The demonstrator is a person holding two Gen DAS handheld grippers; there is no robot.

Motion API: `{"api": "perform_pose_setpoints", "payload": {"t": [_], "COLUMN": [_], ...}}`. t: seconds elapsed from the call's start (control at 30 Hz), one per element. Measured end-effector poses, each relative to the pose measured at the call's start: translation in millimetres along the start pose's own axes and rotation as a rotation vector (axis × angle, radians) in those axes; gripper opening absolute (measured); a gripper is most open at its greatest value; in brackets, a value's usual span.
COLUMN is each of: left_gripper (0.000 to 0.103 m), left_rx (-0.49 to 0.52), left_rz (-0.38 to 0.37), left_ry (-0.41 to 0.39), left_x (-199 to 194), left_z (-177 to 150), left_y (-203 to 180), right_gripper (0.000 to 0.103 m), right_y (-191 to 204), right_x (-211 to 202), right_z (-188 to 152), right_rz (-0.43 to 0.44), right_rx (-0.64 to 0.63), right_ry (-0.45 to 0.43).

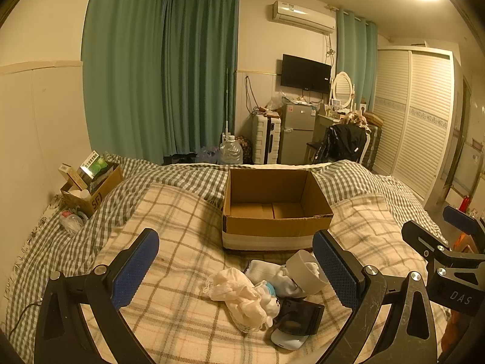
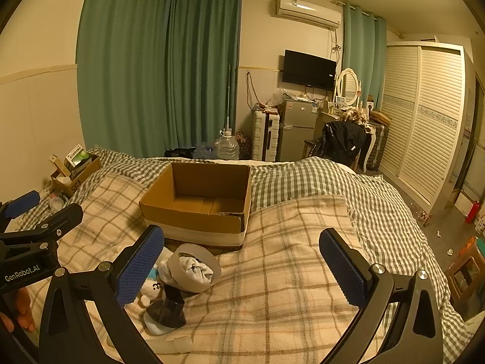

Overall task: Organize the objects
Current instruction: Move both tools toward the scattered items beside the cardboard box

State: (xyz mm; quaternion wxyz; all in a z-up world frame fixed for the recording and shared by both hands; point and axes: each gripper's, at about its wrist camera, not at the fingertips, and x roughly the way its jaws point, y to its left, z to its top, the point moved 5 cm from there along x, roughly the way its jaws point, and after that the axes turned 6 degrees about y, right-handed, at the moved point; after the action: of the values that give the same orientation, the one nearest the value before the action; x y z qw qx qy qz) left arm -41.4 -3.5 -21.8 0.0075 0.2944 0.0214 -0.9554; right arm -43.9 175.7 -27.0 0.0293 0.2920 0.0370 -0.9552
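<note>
Your left tongs (image 1: 235, 268) and right tongs (image 2: 241, 262) are spread, empty, above clutter before the cardboard box (image 1: 274, 209).

The cardboard box (image 1: 274, 209) sits on the blanket (image 1: 182, 233) at mid-bed, its opening upward. Directly before the box lies a cluster: a round container (image 1: 306, 270) tipped on its side with cloth inside, a crumpled cloth (image 1: 236, 294) to its left, and a dark device (image 1: 298, 318) nearest the cameras. Far left of the box, against the wall, stands a smaller carton (image 1: 91, 188) holding packages. Behind the box, beyond the bed, stand a water jug (image 1: 231, 151), suitcase (image 1: 266, 138) and fridge (image 1: 297, 132).
</note>
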Motion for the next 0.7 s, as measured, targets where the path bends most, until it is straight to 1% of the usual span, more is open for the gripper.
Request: {"api": "perform_pose_setpoints", "payload": {"t": [0.37,0.5,0.6,0.7], "left_gripper": [0.103,0.103,0.103,0.103], "left_rx": [0.008,0.009,0.012,0.025], "left_rz": [0.005,0.013,0.037,0.072], "left_ry": [0.001,0.013,0.032,0.074], "left_x": [-2,2,10,24], "left_z": [-2,-5,-11,-18], "left_y": [-1,0,3,7], "right_gripper": [0.103,0.103,0.103,0.103], "right_y": [1,1,-2,-2], "right_x": [-2,0,7,14], "right_z": [-1,-3,-7,-11], "right_rz": [-0.003,-0.007,-0.026,-0.06], "right_rx": [-0.007,-0.009,-0.018,-0.048], "right_ry": [-0.007,-0.001,0.012,0.019]}}
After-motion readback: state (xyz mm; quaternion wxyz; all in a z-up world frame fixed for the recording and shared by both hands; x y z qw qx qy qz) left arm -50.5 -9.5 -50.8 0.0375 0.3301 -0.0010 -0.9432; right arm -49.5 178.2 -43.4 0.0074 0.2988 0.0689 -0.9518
